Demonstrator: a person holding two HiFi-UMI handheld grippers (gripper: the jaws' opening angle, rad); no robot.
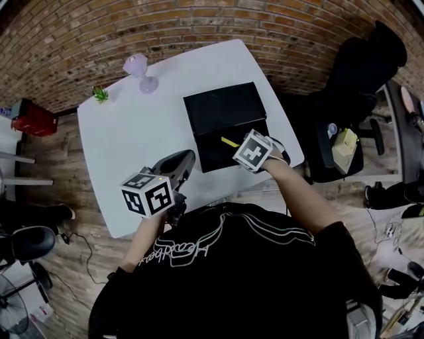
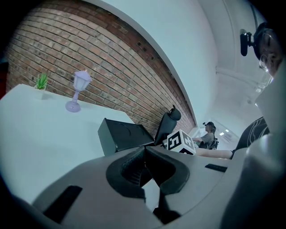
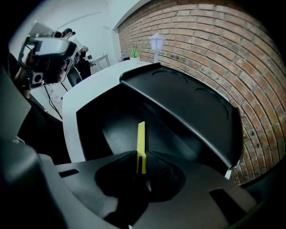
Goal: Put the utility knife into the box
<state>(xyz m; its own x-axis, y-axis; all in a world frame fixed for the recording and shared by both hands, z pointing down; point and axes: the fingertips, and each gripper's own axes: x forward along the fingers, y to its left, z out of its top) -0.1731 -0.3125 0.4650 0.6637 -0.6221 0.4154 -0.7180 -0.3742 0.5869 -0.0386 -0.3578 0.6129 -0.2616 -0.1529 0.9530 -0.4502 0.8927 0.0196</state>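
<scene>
A slim yellow utility knife (image 3: 141, 145) is clamped between the pads of my right gripper (image 3: 142, 166), which is shut on it. Its far end sticks out over the inside of the open black box (image 3: 111, 129), whose lid (image 3: 187, 103) stands raised behind. In the head view the knife (image 1: 230, 142) shows as a yellow sliver over the box (image 1: 213, 153), just left of the right gripper (image 1: 240, 149). My left gripper (image 1: 185, 162) hovers over the white table (image 1: 132, 139) left of the box, shut with nothing in it; in its own view the left gripper (image 2: 144, 172) has its jaws together.
A lilac goblet-shaped lamp (image 1: 139, 70) and a small green plant (image 1: 100, 94) stand at the table's far left corner. A black office chair (image 1: 361, 79) is beyond the table's right edge. The brick wall (image 1: 199, 20) runs behind the table.
</scene>
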